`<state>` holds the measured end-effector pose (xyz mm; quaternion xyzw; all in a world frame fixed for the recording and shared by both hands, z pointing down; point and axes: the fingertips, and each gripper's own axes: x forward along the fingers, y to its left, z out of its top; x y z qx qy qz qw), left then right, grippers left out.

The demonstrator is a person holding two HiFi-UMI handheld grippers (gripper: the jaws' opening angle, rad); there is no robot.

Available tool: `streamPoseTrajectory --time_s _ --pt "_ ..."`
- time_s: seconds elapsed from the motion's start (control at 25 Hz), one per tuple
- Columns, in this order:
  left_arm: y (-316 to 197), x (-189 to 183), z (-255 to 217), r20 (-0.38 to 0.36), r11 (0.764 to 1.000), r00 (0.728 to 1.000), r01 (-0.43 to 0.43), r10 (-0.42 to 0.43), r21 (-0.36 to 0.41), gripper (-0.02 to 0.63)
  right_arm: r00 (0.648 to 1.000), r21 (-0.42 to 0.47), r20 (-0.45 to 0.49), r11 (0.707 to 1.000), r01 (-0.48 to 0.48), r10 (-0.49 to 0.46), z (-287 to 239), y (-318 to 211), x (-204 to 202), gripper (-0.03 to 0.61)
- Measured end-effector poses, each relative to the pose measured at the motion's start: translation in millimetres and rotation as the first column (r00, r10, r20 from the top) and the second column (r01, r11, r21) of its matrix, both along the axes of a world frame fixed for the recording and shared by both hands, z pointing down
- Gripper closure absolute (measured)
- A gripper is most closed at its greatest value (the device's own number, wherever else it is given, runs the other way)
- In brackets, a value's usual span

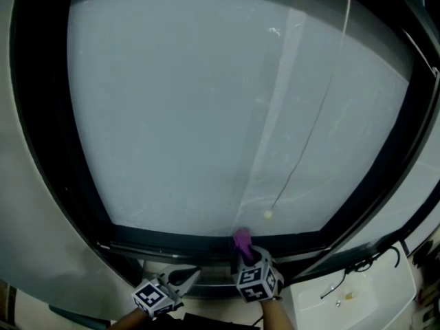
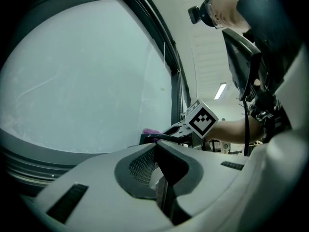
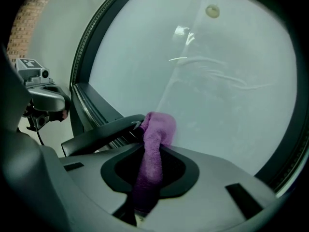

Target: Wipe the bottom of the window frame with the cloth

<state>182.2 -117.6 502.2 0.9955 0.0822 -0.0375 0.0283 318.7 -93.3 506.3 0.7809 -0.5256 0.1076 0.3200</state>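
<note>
Right gripper (image 1: 247, 254) was clamped on the purple cloth (image 1: 242, 240). The cloth ran up between both jaws, and its bunched end stuck out past the tips. We had that end on the bottom rail of the window frame (image 1: 172, 239), roughly mid-span, right where the rail meets the frosted glass (image 1: 199, 102). The right gripper view showed the same thing: the cloth (image 3: 155, 134) was pinched in the right gripper (image 3: 150, 146), with its tip at the foot of the glass.

Left gripper (image 1: 194, 274) sat just left of the right one, below the rail and off it. Its jaws were closed together with nothing between them.

The blind cord's bead (image 1: 267, 214) hung just above the cloth.
</note>
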Motion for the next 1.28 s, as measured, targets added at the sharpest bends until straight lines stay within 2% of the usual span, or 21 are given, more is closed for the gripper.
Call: streamPoseTrajectory --time_s 0.24,0.36,0.92,1.16,1.28 --pt "0.7 1.9 -2.1 -0.011 1.0 1.0 0.006 -0.006 0.016 0.609 0.996 -0.083 -0.071 0.995 -0.052 0.046 -0.7 9.6 28.4 0.494" --pt "-1.2 1.7 -2.1 -0.01 1.0 1.0 0.009 -0.009 0.018 0.609 0.994 -0.099 -0.068 0.991 -0.088 0.082 3.0 16.8 42.9 0.494" --pt "3.5 16.4 -10.1 -0.015 0.997 0.998 -0.067 0.068 0.048 0.609 0.975 -0.068 -0.039 0.973 -0.221 0.219 11.3 50.1 73.1 0.494" --pt "15.4 33.5 -16.7 -0.047 0.998 0.997 -0.061 0.062 0.023 0.609 0.974 -0.06 -0.017 0.972 -0.225 0.225 11.9 68.0 90.0 0.494" --pt "21.5 45.1 -28.7 -0.088 0.998 0.994 -0.069 0.069 0.01 0.609 0.972 -0.058 -0.017 0.971 -0.233 0.233 11.7 76.6 102.3 0.494"
